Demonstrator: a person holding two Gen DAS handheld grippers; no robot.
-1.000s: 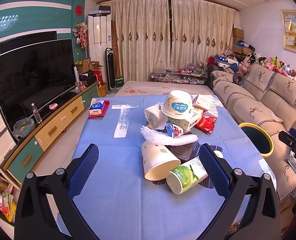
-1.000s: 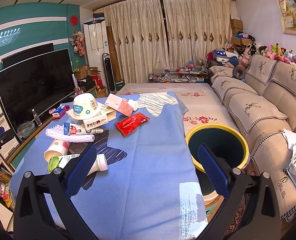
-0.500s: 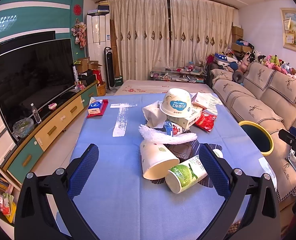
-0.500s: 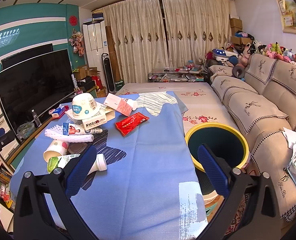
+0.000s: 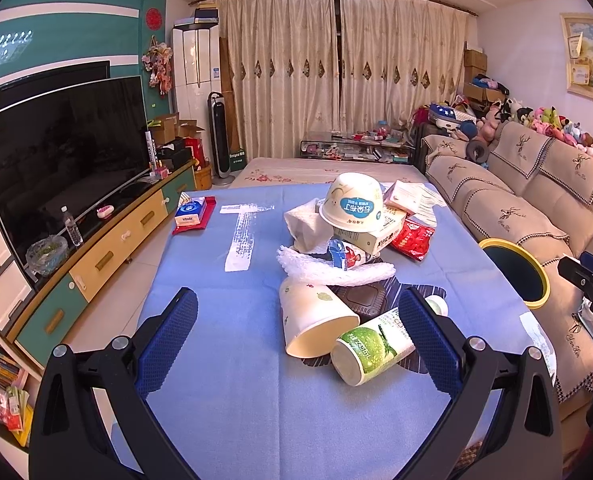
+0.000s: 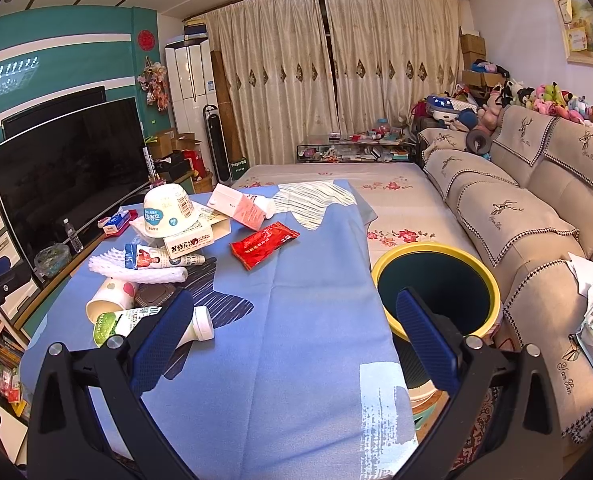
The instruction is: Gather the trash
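- Right now you are at the approach step: your left gripper (image 5: 296,334) and right gripper (image 6: 294,330) both hang spread wide and empty.
- Nearest trash is the green-labelled paper cup (image 5: 370,346) lying on the blue tablecloth (image 5: 224,360); close on it, then carry it right to the yellow-rimmed bin (image 6: 436,286).

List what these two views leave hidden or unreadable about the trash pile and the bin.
- Dark tray: left wrist view, mostly covered by the foam net and paper cup.
- Bin floor: right wrist view, blocked by the right tool's finger.
- Upturned bowl: both views, its inside is hidden.
- Carton print: too small to read.
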